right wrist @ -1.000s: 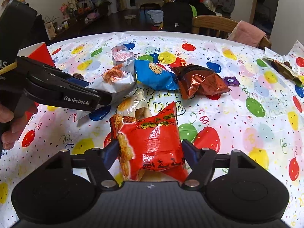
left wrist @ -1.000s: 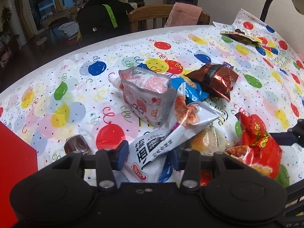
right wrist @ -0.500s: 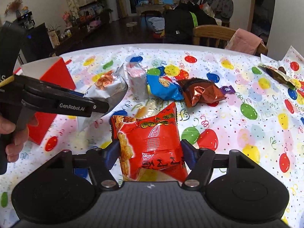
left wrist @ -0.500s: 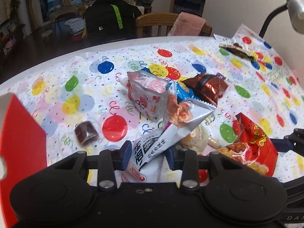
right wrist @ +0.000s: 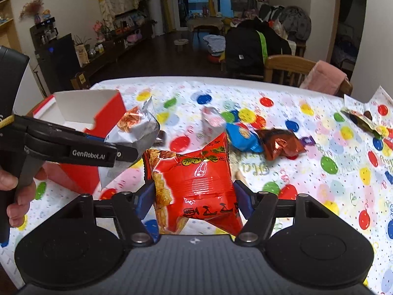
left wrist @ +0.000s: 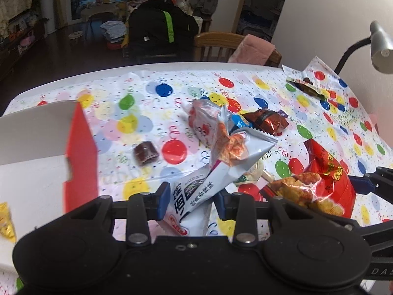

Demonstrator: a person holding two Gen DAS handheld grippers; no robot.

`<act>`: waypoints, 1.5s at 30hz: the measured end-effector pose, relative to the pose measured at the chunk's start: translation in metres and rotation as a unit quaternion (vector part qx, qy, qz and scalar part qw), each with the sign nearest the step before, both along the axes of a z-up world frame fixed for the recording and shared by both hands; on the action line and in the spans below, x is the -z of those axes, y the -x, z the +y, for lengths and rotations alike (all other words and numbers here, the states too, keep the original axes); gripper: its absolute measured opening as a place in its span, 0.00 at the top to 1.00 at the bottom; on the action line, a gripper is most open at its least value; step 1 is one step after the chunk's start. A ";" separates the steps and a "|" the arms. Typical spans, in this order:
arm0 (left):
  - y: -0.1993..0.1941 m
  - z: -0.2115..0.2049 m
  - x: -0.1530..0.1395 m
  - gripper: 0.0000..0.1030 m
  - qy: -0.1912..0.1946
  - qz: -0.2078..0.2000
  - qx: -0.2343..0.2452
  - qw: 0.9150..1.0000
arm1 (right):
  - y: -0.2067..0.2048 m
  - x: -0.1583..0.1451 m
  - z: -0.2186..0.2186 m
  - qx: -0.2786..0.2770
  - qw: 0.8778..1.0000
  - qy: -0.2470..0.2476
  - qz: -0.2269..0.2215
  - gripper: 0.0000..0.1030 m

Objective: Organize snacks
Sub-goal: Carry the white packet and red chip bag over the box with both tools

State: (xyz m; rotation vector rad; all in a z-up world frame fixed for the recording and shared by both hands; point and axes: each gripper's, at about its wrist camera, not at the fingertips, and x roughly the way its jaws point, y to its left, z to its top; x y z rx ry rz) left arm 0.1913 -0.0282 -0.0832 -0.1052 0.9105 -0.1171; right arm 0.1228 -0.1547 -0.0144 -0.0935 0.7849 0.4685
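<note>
Progress stood at an early stage, judged from the layout: the red box held, as far as could be seen, only one yellow packet at its near edge, while most snacks lay outside it on the surface. The left hand-held gripper was clamped on a white crinkled snack bag, raised clear of the surface just right of the red box. The right hand-held gripper was clamped on a glossy red snack bag, puffed and pillow-shaped, also lifted, further right of the box. Remaining to be sorted, right of the box: a small dark wrapped candy nearest it, then a pale pink-printed pouch, a blue packet and a brown foil packet, the last three touching or overlapping. An opened dark wrapper lay well apart at the far right. The box was stiff card, red outside and white inside, its flap open. A slick plastic cloth printed with balloons covered the surface.
</note>
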 end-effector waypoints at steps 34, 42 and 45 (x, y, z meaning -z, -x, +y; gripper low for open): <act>0.072 0.163 -0.068 0.66 -0.016 -0.036 -0.099 0.994 | 0.017 -0.050 0.196 -0.103 0.994 -0.012 -0.037 0.34; 0.065 0.208 -0.064 0.66 -0.039 -0.032 -0.130 0.990 | -0.001 -0.038 0.235 -0.118 0.992 -0.001 -0.031 0.34; 0.059 0.223 -0.061 0.73 -0.046 -0.028 -0.136 0.989 | -0.008 -0.031 0.250 -0.121 0.992 0.006 -0.028 0.34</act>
